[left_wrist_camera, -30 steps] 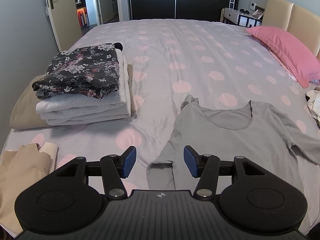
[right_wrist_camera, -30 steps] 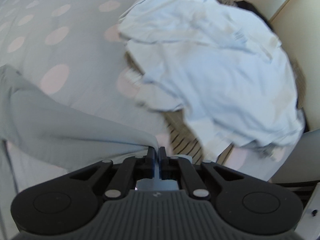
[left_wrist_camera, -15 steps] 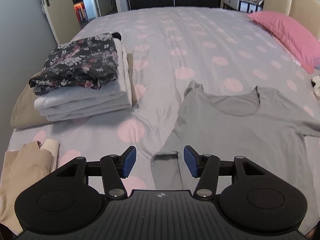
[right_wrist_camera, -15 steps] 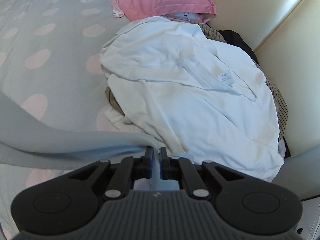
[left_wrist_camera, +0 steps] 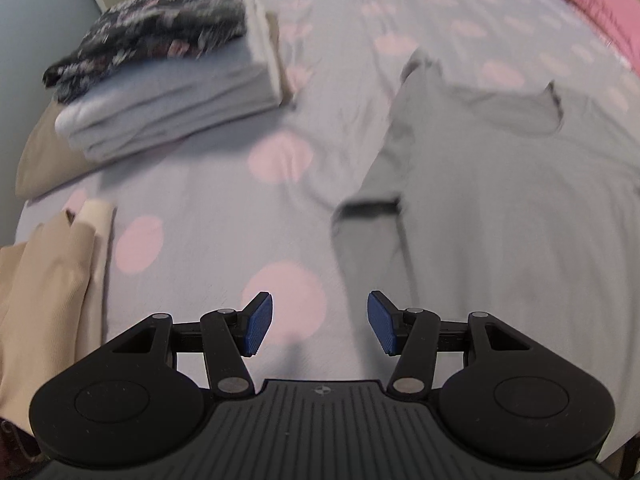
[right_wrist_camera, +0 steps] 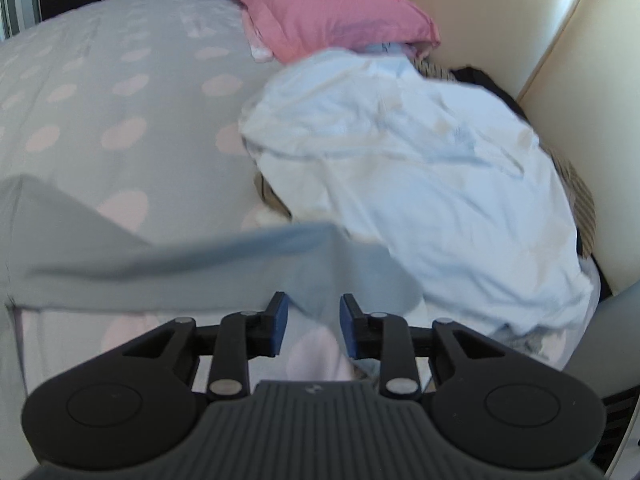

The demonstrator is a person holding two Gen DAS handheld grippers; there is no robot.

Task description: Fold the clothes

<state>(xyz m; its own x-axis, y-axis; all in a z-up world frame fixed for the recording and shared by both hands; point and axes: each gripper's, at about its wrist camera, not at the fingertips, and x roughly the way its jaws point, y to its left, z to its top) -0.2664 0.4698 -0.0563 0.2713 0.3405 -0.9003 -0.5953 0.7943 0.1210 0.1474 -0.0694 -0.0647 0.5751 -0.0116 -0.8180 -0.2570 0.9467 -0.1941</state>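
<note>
Both grippers are gaping empty: left gripper [left_wrist_camera: 317,322] hovering beside the spread grey long-sleeved top [left_wrist_camera: 500,184], right gripper [right_wrist_camera: 311,322] straddling its sleeve [right_wrist_camera: 224,256]; a careless pinch risks bunching it.

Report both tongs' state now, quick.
Left tongs: open, holding nothing, above the bedspread.
Right tongs: open; grey shirt sleeve lies between the fingers, not clamped.

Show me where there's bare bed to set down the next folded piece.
Best patch: the dotted cover between the folded stack, the beige clothes and the grey shirt. More bare cover lies beyond the shirt's neckline toward the pink pillow. Crowded: the headboard corner under the white pile.
</note>
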